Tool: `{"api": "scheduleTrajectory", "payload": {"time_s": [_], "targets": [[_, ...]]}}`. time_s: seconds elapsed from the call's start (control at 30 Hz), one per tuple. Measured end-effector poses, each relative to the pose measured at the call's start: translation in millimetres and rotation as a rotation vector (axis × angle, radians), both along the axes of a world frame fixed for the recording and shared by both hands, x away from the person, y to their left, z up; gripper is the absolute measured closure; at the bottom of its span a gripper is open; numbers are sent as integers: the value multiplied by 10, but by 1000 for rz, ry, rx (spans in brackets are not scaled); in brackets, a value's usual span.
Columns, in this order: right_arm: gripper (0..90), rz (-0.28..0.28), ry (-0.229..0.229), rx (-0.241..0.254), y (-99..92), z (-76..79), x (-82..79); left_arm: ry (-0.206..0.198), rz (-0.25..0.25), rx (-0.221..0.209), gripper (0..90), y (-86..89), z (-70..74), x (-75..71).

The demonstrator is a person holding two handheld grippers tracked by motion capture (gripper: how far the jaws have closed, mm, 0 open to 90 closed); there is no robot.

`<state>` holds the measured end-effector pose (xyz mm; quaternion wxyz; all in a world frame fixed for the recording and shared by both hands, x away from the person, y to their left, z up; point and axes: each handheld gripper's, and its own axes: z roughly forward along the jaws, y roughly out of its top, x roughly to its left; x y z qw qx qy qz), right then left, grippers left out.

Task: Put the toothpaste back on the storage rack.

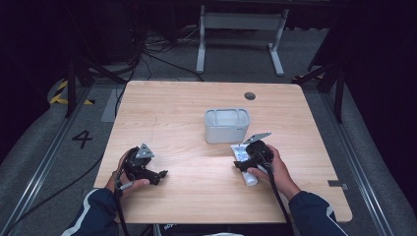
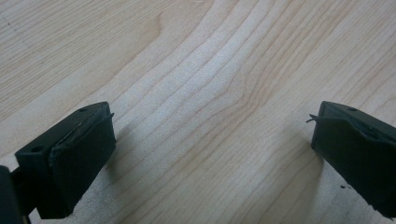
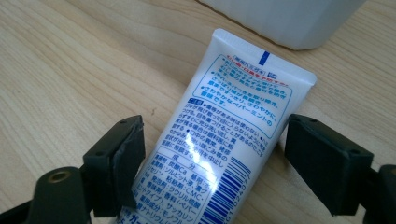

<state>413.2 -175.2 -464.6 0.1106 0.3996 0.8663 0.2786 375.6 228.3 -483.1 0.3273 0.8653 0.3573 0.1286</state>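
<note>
So far the right gripper straddles the tube, jaws apart, ungrasped; the bin waits, and the left gripper idles open.

Overall light: the wooden table is evenly lit from above, while the floor and room around it are left dark.
Shadows: soft, short shadows are cast on the wood beside the jaws in the left gripper view.
Glare: a white highlight is seen on the toothpaste tube near its barcode.
Sharpness: the high view is soft and grainy; the tube's print is rendered legibly, and the nearest jaw parts are blurred.
Distortion: none is noticeable at the table edges.
</note>
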Motion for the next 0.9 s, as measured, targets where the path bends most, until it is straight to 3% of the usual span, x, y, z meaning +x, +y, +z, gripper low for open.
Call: {"api": "scheduleTrajectory", "payload": {"time_s": [0.2,0.4,0.9], "targets": [[269,64,0,0,43,12,-6,1,0,-1,0,-1,-1,0],[305,141,-8,-55,174,24,-14,1,0,-1,0,-1,-1,0],[404,197,23,-77,290,62,46,-1,-2,1,1,1,0,2]]}}
